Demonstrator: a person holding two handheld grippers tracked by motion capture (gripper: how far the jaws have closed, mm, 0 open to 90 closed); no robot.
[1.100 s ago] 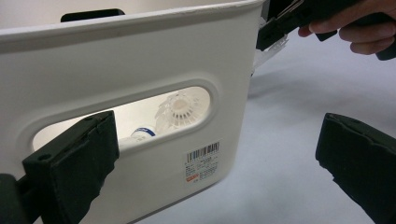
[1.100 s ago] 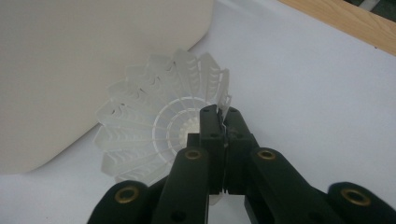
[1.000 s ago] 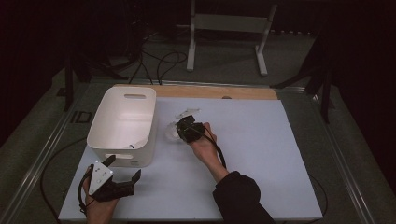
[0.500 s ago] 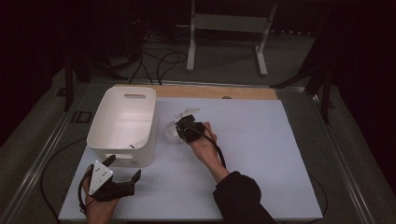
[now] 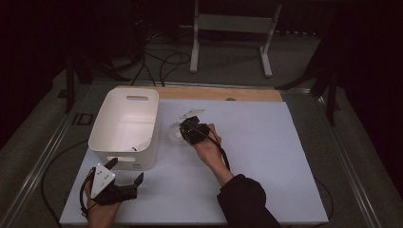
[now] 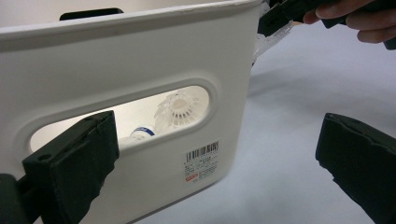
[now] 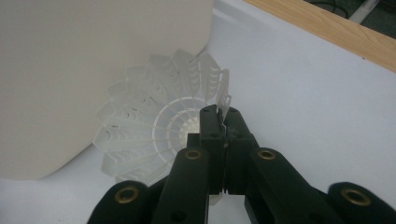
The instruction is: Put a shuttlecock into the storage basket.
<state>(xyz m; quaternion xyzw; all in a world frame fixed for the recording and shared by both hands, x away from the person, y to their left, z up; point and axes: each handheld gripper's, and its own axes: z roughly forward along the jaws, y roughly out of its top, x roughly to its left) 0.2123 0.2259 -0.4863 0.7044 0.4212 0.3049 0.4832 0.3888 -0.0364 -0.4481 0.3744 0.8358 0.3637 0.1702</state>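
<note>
**Right gripper pinching a shuttlecock beside the bin; left gripper idle and open**

The right gripper [image 5: 186, 132] sits mid-table, just off the right wall of the white bin [image 5: 124, 127]. Its jaws are pressed together on the skirt rim of a white plastic shuttlecock [image 7: 159, 135]. In the right gripper view the two black jaws meet with only the thin edge of the skirt between them. The skirt's open end faces the camera, its ribs fanning out, and the cork end points away. The shuttlecock lies low over the white table sheet [image 5: 266, 156], very near the bin's outer wall; whether it touches the wall I cannot tell. In the high view it is a pale blur just left of the gripper, between gripper and bin.

The left gripper [image 5: 124, 176] is at the near left corner of the table, just in front of the bin's near wall, and its jaws stand wide apart with nothing between them. In the left gripper view the left pad overlaps the bin's handle slot and the right pad hangs over bare table.

Through that slot a second shuttlecock [image 6: 180, 109] shows inside the bin, lying on its side, with a blue band near its cork end.

A wooden strip [image 5: 223, 94] runs along the far table edge.
</note>
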